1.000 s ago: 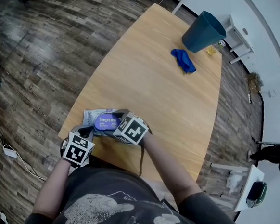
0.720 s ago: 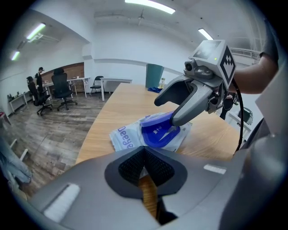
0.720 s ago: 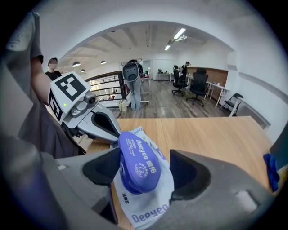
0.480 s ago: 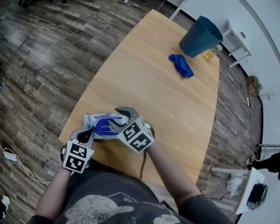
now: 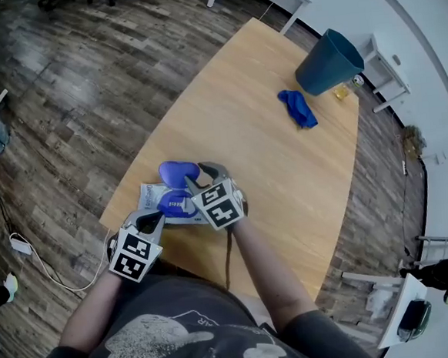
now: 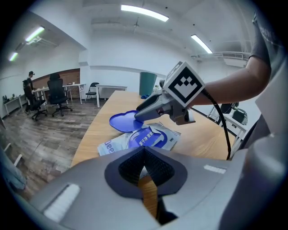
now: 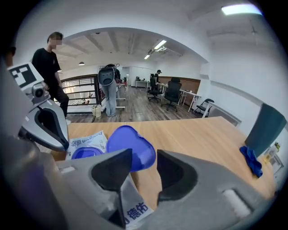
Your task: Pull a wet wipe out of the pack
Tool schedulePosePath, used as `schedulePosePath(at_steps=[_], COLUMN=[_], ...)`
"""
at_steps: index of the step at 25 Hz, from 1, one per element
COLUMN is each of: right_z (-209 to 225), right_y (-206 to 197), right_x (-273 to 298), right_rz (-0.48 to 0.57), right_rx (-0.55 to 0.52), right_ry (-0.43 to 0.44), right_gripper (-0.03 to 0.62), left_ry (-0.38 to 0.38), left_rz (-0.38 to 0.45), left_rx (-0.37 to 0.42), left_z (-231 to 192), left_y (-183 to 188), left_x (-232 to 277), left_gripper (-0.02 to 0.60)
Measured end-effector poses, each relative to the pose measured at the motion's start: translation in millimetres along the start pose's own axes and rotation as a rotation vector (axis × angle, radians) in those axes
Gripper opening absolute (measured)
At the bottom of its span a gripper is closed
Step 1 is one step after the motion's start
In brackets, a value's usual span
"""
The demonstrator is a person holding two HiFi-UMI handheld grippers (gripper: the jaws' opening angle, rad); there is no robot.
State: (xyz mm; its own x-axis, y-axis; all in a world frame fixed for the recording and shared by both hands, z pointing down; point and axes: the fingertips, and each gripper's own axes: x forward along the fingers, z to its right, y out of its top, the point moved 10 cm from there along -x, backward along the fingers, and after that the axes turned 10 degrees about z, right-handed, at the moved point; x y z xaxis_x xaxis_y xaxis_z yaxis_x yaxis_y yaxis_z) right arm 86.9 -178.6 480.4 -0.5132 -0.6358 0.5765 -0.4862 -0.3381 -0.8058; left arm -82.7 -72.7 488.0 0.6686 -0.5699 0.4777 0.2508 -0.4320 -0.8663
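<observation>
The left gripper [image 6: 144, 167] is clamped shut on the near edge of the wet wipe pack [image 6: 150, 137], which lies at the near end of the table [image 5: 269, 163]; just beyond, the right gripper [image 7: 144, 153] has just been closing, its jaws half apart and pressing nothing, the raised blue lid [image 7: 128, 140] showing in their gap; it may nip that lid instead of a wipe, or the lid may drop over the opening; far off, a blue cloth [image 5: 297, 108].

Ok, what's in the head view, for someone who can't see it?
A person holds two grippers at a pack of wet wipes on a table, its blue lid flipped open. The right gripper, jaws apart and just closing, is beside the lid, pinching nothing; the left gripper is shut at the pack's edge.
</observation>
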Motion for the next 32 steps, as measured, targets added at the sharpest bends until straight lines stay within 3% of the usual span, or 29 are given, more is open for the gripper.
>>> schedulePosePath(at_steps=[6, 10, 12, 15, 19, 21, 25, 32], right_z=[-1.0, 15.7, 24.9, 30.4, 27.3, 21.8, 14.4, 4.2], right_y=[-5.2, -5.1, -9.6, -22.4, -45.7, -57.9, -76.9, -84.1], right_x=[9.1, -22.2, -46.5, -79.3, -112.2, -124.6, -142.0, -139.9], right_rz=[-0.009, 0.219, 0.291, 0.312, 0.314, 0.306, 0.282, 0.301], right_rx=[0.023, 0.19, 0.279, 0.303, 0.332, 0.342, 0.35, 0.406], right_ry=[0.014, -0.062, -0.099, -0.131, -0.16, -0.164, -0.152, -0.027], right_gripper=[0.164, 0.16, 0.15, 0.15, 0.15, 0.15, 0.15, 0.15], left_ry=[-0.007, -0.055, -0.069, -0.023, 0.054, 0.112, 0.256, 0.385], left_rz=[0.03, 0.083, 0.095, 0.083, 0.005, -0.033, -0.013, 0.027], left_rx=[-0.005, -0.052, -0.064, 0.012, 0.123, 0.164, 0.151, 0.112], left_z=[3.4, 12.5, 17.2, 22.1, 29.7, 32.9, 29.0, 27.1], left_y=[8.2, 19.3, 24.8, 28.7, 20.8, 15.9, 18.9, 17.3], left_x=[2.9, 7.0, 10.4, 21.1, 42.2, 50.6, 53.7, 32.6], left_gripper=[0.018, 0.031, 0.119, 0.182, 0.272, 0.287, 0.231, 0.044])
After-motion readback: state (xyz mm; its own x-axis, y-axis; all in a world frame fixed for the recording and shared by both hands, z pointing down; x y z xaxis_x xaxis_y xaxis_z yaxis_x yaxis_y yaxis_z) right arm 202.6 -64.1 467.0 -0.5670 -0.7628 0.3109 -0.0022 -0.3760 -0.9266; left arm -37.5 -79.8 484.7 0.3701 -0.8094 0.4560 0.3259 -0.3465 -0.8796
